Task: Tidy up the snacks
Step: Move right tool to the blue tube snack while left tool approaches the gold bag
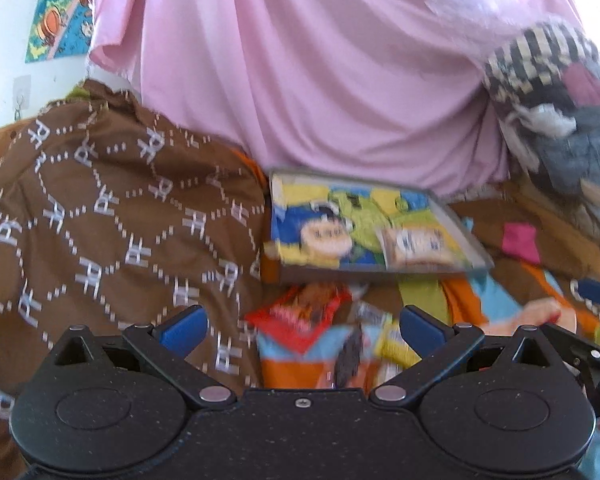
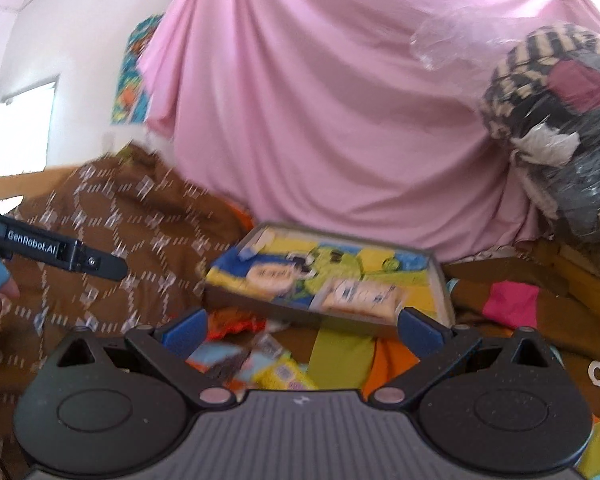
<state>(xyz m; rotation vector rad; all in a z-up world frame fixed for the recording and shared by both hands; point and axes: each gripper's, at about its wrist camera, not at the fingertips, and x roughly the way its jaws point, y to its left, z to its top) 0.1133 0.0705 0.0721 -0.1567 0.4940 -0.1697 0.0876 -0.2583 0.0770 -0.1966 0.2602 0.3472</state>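
Snacks (image 1: 320,344) are lying at lower centre below the tray (image 1: 452,216); left gripper (image 1: 302,326) and right gripper (image 2: 302,328) are both gaping wide, holding nothing

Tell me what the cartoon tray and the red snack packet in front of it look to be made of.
Cartoon tray: rigid, likely metal or hard plastic, judging by its thin straight raised grey rim and glossy printed base; blur leaves it open. Red snack packet: thin printed plastic film, crumpled, with a serrated sealed edge.
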